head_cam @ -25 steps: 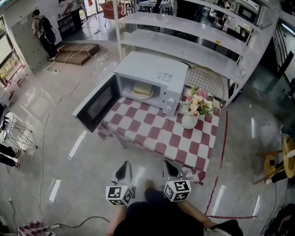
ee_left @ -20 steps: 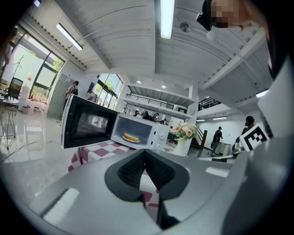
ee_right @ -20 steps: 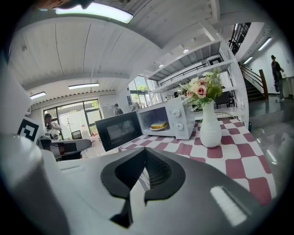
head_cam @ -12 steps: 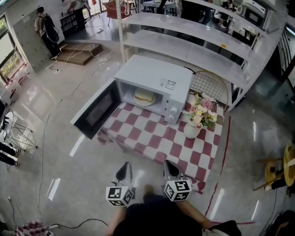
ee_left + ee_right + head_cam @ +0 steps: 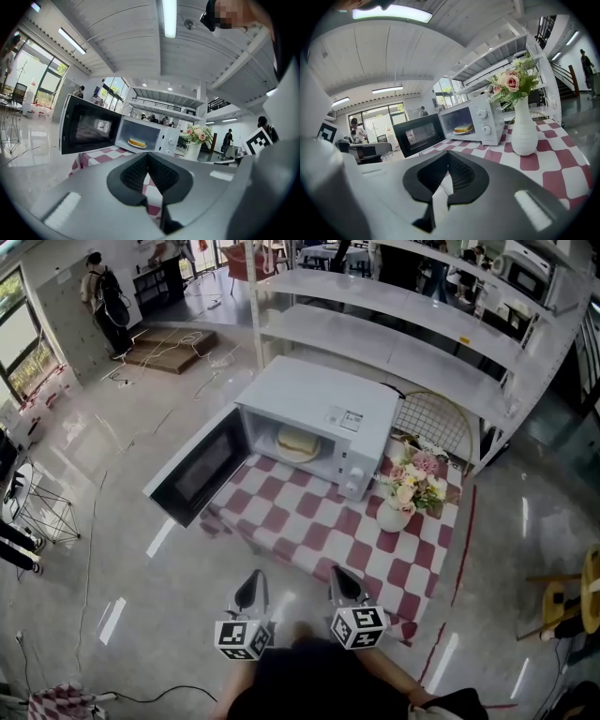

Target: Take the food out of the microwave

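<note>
Since a second ago I have drawn a little closer to the table [image 5: 309, 526]. In the head view the microwave [image 5: 319, 409] now sits slightly lower and larger. Nothing on the table has shifted. The microwave door [image 5: 199, 465] hangs wide open to the left, as it did before, so nothing blocks the way in. I judge the task to be in its approach: the reach has not begun.

The food [image 5: 296, 441] is a pale, round, flat item on a plate. It lies inside the microwave's lit cavity, untouched and well apart from both grippers.

The left gripper [image 5: 251, 577] and right gripper [image 5: 342, 576] are low in the head view, side by side, short of the table's near edge. In each gripper view the two dark ribbed pads meet at the tip with nothing between them. Both are closed and empty, and will need to open before they can take the plate.

A vase [image 5: 394, 515] of pink and cream flowers stands on the checked cloth just right of the microwave.

As for writing, a small sticker [image 5: 344, 420] sits on top of the microwave near its front edge, but its print is too small to read. The cubes on the grippers carry black-and-white square markers. I see no brand name.
</note>
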`<state>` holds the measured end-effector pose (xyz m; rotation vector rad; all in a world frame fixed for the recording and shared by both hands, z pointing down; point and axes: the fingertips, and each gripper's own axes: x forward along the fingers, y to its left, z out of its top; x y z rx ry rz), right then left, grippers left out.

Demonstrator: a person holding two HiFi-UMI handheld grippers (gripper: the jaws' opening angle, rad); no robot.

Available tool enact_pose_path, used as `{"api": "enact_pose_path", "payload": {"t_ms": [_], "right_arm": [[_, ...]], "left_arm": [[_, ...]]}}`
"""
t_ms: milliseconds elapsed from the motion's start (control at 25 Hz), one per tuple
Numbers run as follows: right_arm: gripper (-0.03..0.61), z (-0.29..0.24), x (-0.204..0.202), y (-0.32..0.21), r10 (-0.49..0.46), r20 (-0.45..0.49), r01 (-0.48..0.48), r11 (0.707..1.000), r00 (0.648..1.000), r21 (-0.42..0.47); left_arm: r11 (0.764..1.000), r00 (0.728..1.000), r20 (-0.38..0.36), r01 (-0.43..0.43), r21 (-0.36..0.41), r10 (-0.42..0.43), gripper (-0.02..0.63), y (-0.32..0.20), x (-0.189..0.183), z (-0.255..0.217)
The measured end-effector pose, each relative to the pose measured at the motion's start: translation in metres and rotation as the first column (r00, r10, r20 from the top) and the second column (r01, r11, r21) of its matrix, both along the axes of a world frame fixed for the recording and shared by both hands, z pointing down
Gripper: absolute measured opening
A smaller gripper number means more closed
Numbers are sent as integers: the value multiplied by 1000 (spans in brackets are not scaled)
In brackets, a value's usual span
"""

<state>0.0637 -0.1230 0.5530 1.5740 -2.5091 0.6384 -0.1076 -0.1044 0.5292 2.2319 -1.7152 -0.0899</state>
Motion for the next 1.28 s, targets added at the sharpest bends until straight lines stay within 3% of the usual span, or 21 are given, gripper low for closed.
{"api": "enact_pose_path", "payload": {"t_ms": [1280], "right_arm": [[2, 3, -1, -1, 14, -1, -14, 1000, 1000, -21]], "left_arm": [[1000, 1000, 8, 17, 20, -17, 11, -8, 0, -3]]}}
